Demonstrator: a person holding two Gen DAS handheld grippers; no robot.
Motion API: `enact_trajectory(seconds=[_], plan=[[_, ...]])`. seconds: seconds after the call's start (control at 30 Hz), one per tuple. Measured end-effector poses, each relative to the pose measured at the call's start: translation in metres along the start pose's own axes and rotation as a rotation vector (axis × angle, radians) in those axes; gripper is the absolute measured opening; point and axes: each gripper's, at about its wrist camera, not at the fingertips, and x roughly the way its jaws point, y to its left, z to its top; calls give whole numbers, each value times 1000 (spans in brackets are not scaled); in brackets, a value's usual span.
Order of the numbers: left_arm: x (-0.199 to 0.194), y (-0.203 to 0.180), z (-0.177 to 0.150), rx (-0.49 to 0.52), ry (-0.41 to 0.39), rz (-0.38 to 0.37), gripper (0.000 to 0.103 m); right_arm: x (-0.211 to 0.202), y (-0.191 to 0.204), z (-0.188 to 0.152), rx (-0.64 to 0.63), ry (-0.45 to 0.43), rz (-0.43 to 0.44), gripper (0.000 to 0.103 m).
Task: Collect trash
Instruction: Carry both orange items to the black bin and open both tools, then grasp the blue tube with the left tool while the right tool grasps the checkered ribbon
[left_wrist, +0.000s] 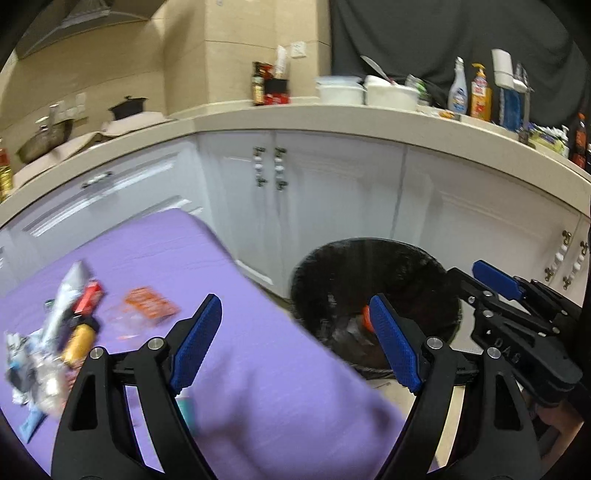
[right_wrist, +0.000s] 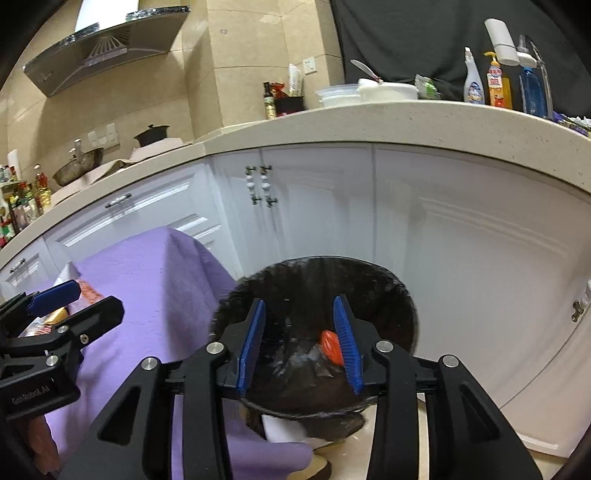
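A bin lined with a black bag (left_wrist: 373, 280) (right_wrist: 314, 284) stands on the floor beside a table under a purple cloth (left_wrist: 229, 280) (right_wrist: 147, 273). An orange piece of trash (right_wrist: 330, 346) (left_wrist: 365, 318) lies inside the bin. My right gripper (right_wrist: 300, 341) (left_wrist: 436, 291) is open and empty above the bin. My left gripper (left_wrist: 295, 341) (right_wrist: 75, 297) is open and empty over the table's right edge. A pile of trash (left_wrist: 55, 339), with wrappers, a bottle and a red packet, lies on the cloth at the left. An orange wrapper (left_wrist: 149, 304) lies beside it.
White cabinets (left_wrist: 332, 199) with a beige counter (left_wrist: 332, 118) stand behind the bin. The counter holds bowls, bottles (left_wrist: 480, 92), a pot (left_wrist: 127, 107) and a wok. A range hood (right_wrist: 107, 48) hangs at the upper left.
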Motion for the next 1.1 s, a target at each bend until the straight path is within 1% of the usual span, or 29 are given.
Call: enact_trajectory(seconds=[0.07,0.3,0.47,0.67,0.73,0.8,0.87,0.97,1.1], plan=[[-13,14,-4,-9,-10,30,80,-4,14,1,-10,-3,27,42],[-63,81,-30,-77,-15,190,81,-14,82,-4,-71,-7,165,44],[-96,131,-57,-129,2,317,81,-16,134,-17,-134,25,257,45],[-122,184,-87,-181,36,437,81,-19,194,-32,-214,64,359,45],[-128,198,-94,-199,45,456,81,-21,208,-33,-235,68,379,45],[-131,210,-101,-211,59,477,81,-20,224,-34,-257,74,394,51],[-134,221,-108,-225,72,491,81,-18,237,-36,-278,88,401,54],[-134,234,-114,-248,90,498,81,-10,254,-39,-307,117,397,56],[-133,246,-119,-267,111,483,81,6,267,-40,-321,174,379,56]])
